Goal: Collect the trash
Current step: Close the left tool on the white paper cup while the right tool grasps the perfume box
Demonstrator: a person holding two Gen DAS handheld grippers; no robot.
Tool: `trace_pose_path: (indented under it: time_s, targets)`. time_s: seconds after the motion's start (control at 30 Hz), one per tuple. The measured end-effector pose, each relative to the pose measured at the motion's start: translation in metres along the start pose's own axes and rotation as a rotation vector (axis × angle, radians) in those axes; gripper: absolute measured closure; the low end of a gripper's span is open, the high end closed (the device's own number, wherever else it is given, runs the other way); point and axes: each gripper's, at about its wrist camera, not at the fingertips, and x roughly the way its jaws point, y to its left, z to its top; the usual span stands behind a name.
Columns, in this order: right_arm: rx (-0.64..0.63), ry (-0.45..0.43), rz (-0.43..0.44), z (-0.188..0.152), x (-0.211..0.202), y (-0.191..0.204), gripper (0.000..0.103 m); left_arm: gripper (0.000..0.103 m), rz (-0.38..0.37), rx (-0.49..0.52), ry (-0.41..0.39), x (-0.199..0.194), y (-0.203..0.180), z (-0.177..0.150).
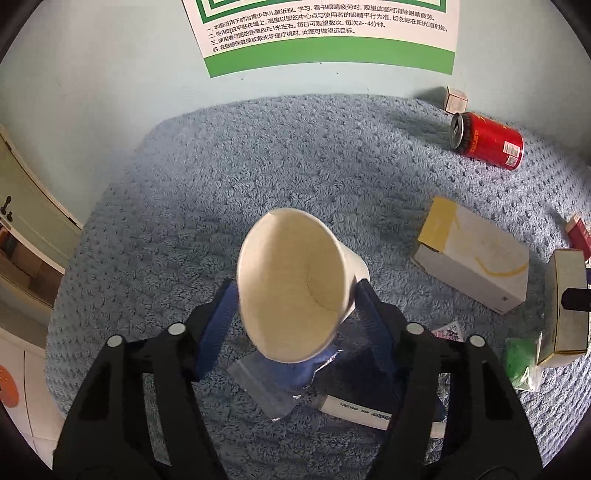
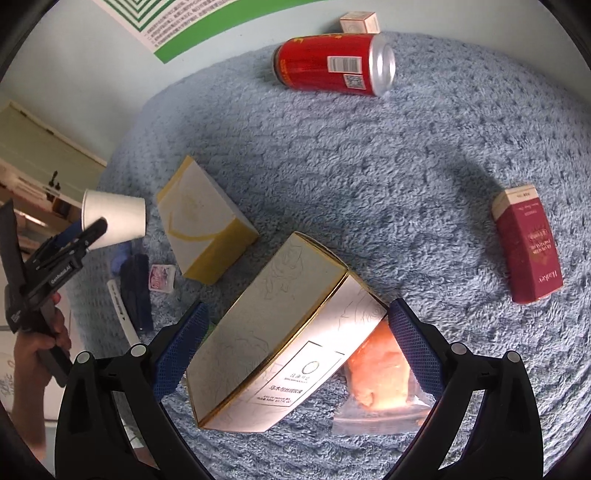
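A white paper cup (image 1: 295, 280) is held tilted above the blue rug, mouth toward the camera, with my left gripper (image 1: 295, 306) shut on its sides. In the right wrist view the same cup (image 2: 118, 214) hangs in that gripper at the left. My right gripper (image 2: 295, 332) stands open astride a white and gold carton (image 2: 280, 343) lying on the rug. A sliver of gap shows by the left pad (image 2: 181, 347). Other trash on the rug: a red can (image 2: 332, 64), a red packet (image 2: 528, 243), a yellow and white box (image 2: 203, 218) and an orange bagged item (image 2: 384, 373).
The blue rug (image 2: 369, 166) meets a pale wall with a green-edged poster (image 1: 325, 33). A small carton (image 2: 360, 22) stands behind the can. Under the cup lie a clear bag (image 1: 266, 384), a white pen box (image 1: 354, 410) and a green wrapper (image 1: 521, 358). A hand (image 2: 33, 354) holds the left gripper.
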Motion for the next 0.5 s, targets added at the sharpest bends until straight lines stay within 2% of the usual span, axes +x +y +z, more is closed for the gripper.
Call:
trace_pose_path:
  time_s: [0.03, 0.17, 0.3, 0.33, 0.37, 0.5]
  targets:
    - [0.008, 0.004, 0.006, 0.001, 0.001, 0.000, 0.020, 0.046, -0.014, -0.021, 0.000, 0.000, 0.004, 0.000]
    - [0.032, -0.006, 0.008, 0.006, 0.001, 0.000, 0.027, 0.045, -0.065, -0.070, -0.007, -0.001, 0.016, -0.003]
    - [0.014, 0.021, -0.005, 0.006, 0.005, 0.005, 0.025, 0.050, -0.074, -0.069, 0.013, 0.004, 0.020, -0.003]
    - [0.009, 0.027, -0.017, 0.006, 0.006, 0.006, 0.021, 0.050, -0.075, -0.063, 0.023, 0.006, 0.019, -0.003]
    - [0.008, 0.034, -0.022, 0.006, 0.007, 0.008, 0.018, 0.049, -0.075, -0.059, 0.032, 0.008, 0.019, -0.003]
    - [0.027, 0.041, -0.017, 0.001, 0.009, 0.009, 0.015, 0.044, -0.076, -0.062, 0.028, 0.008, 0.020, -0.005]
